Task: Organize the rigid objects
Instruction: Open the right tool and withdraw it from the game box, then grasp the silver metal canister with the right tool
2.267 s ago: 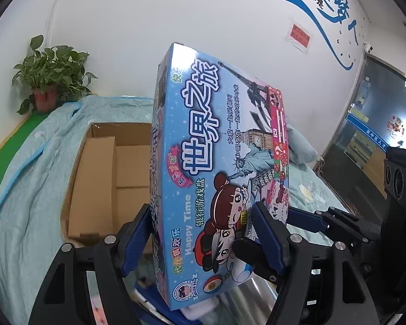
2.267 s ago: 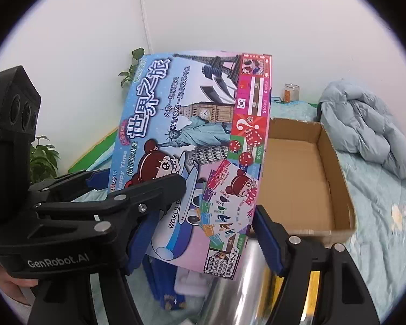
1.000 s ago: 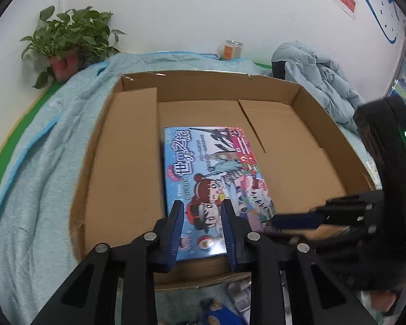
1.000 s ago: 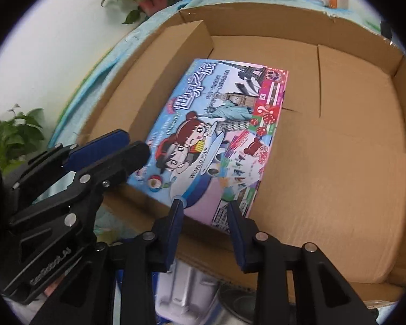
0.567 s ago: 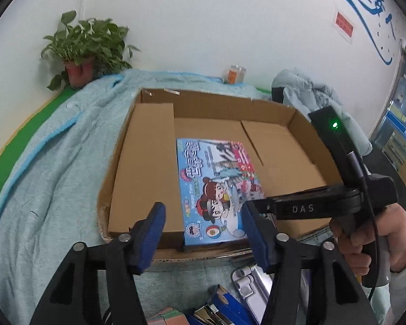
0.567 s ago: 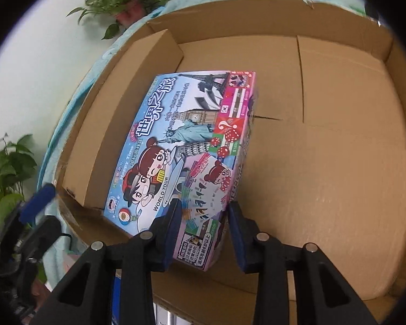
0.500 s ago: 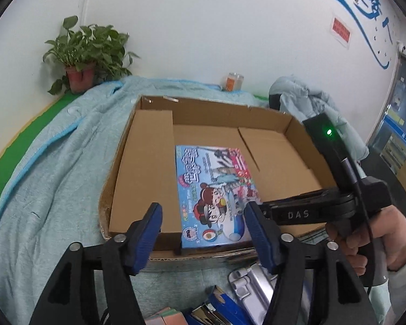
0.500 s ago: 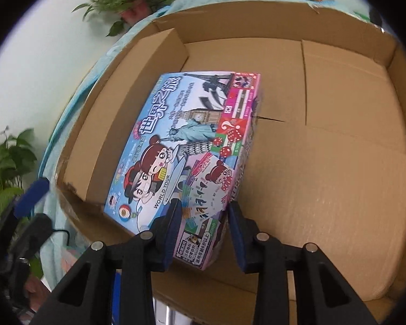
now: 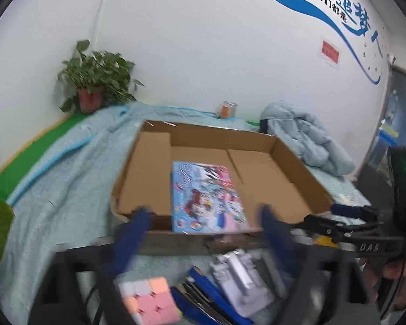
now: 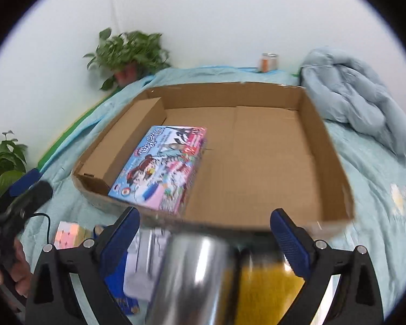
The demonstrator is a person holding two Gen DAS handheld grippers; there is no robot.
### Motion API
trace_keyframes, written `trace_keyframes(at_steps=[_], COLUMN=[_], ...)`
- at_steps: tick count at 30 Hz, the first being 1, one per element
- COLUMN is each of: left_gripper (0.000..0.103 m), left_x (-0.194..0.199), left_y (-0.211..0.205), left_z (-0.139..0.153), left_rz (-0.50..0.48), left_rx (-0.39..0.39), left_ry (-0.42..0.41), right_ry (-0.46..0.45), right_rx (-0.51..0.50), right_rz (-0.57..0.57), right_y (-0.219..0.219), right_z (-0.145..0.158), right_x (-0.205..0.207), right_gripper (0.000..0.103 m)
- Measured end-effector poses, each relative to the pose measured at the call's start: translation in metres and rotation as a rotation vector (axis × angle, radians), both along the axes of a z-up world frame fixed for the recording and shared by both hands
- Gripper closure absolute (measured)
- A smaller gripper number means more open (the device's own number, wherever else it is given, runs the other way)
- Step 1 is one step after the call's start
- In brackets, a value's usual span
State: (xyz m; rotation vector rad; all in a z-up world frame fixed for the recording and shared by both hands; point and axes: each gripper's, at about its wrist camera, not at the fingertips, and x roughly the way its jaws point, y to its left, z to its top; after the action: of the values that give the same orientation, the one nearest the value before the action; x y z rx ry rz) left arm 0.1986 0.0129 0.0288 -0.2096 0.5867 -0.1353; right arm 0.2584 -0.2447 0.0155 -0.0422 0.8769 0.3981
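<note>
A blue board game box lies flat inside the shallow cardboard box, against its near wall, left of the middle. No gripper touches it. My left gripper hovers in front of the cardboard box; its blurred jaws are closing with nothing between them. My right gripper is also pulled back in front of the box; its jaws are opening wide and the pads press on nothing. Beneath it, a blurred shiny metal cylinder and a yellow thing fill the lower foreground.
A pastel cube, blue items and a grey plastic piece lie on the teal blanket before the box. A potted plant, a small jar and a bundled jacket sit behind.
Both grippers let go of the game box, which now lies flat in the cardboard box. Both drew back and up from it. The right jaws went from shut to wide apart.
</note>
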Motion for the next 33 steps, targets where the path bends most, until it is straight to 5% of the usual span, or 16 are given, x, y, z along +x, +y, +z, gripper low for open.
trace_keyframes(at_steps=[1,2,4,5,6,7,8,9,13,18,24,33], left_gripper=[0.098,0.1,0.093,0.066,0.041,0.0,0.001,0.0,0.001,0.001,0.001,0.01], left_x=[0.0,-0.002,-0.011,-0.015,-0.017,-0.019,-0.024,-0.027,-0.031,-0.025,0.0,0.033], left_y=[-0.004,-0.008,-0.019,-0.025,-0.031,-0.035,-0.038,-0.041,-0.053,-0.059,-0.081,-0.121], left_z=[-0.002,-0.003,-0.002,0.0,0.0,0.001,0.003,0.004,0.005,-0.002,-0.039,-0.081], left_rz=[-0.014,-0.006,-0.007,-0.018,-0.018,-0.001,0.023,0.02,-0.039,-0.11,-0.277,-0.402], left_rx=[-0.013,-0.02,-0.02,-0.016,-0.012,-0.005,-0.008,-0.012,-0.029,-0.085,-0.256,-0.29], left_ry=[0.035,0.059,0.037,0.033,0.043,0.05,0.02,-0.005,0.029,0.112,0.321,0.5], right_ry=[-0.012,-0.021,-0.004,0.004,0.008,0.002,-0.013,-0.037,-0.089,-0.046,0.133,0.319], right_rx=[0.0,-0.01,0.016,0.035,0.042,0.042,0.049,0.057,0.023,0.019,0.115,0.296], right_rz=[0.007,0.005,-0.027,-0.032,-0.034,-0.04,-0.05,-0.061,-0.072,-0.047,0.03,0.037], right_y=[-0.007,-0.01,-0.023,-0.025,-0.029,-0.032,-0.037,-0.041,-0.044,-0.045,-0.062,-0.059], right_z=[0.001,0.003,0.005,0.006,0.008,0.01,0.013,0.016,0.023,0.018,-0.008,-0.048], right_x=[-0.004,-0.009,-0.02,-0.023,-0.027,-0.034,-0.041,-0.047,-0.06,-0.073,-0.093,-0.085], right_gripper=[0.029,0.06,0.067,0.065,0.047,0.031,0.008,0.004,0.003,0.003,0.003,0.007])
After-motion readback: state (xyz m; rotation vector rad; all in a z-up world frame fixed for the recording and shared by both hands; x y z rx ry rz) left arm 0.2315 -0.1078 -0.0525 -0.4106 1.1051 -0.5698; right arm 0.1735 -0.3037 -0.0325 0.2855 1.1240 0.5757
